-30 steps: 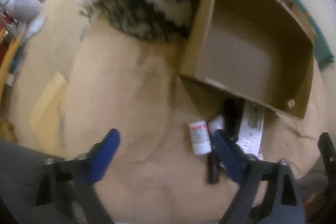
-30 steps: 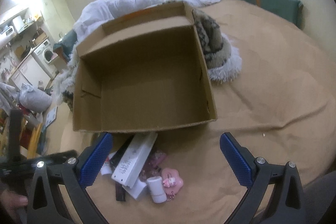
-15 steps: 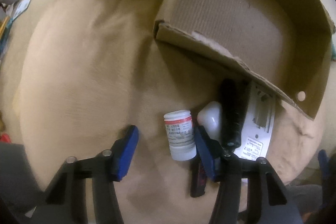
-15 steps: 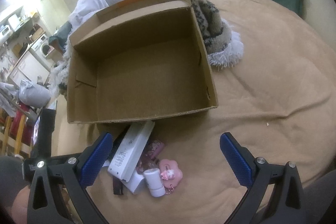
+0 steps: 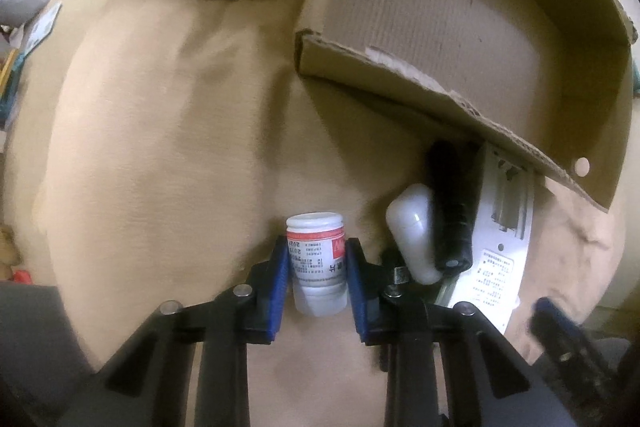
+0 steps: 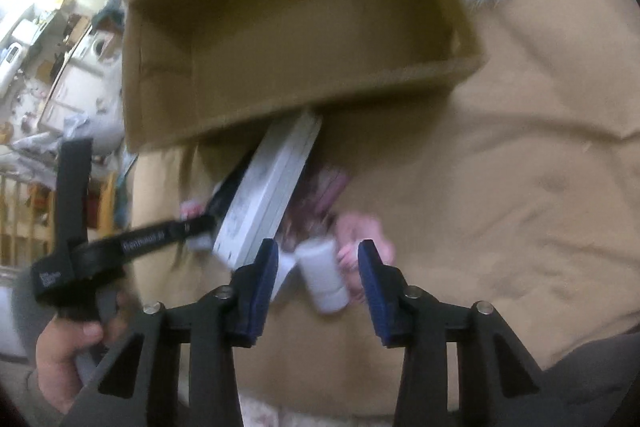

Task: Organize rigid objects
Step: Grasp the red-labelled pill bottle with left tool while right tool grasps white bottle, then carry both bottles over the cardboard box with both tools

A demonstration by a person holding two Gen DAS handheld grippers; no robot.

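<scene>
bottle (image 5: 316, 259) between left claw (image 5: 316, 281) pads

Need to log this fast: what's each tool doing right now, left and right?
Left tool: closing on the pill bottle, pads at its sides.
Right tool: closing around the white bottle, pads not touching yet.

Dim warm light; right view motion-blurred, edges warped

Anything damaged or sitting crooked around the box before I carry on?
Yes. The cardboard box's near wall is torn ragged along its top edge, paper peeled. The white flat device and black stick lie partly tucked beneath that wall, outside the box.
</scene>
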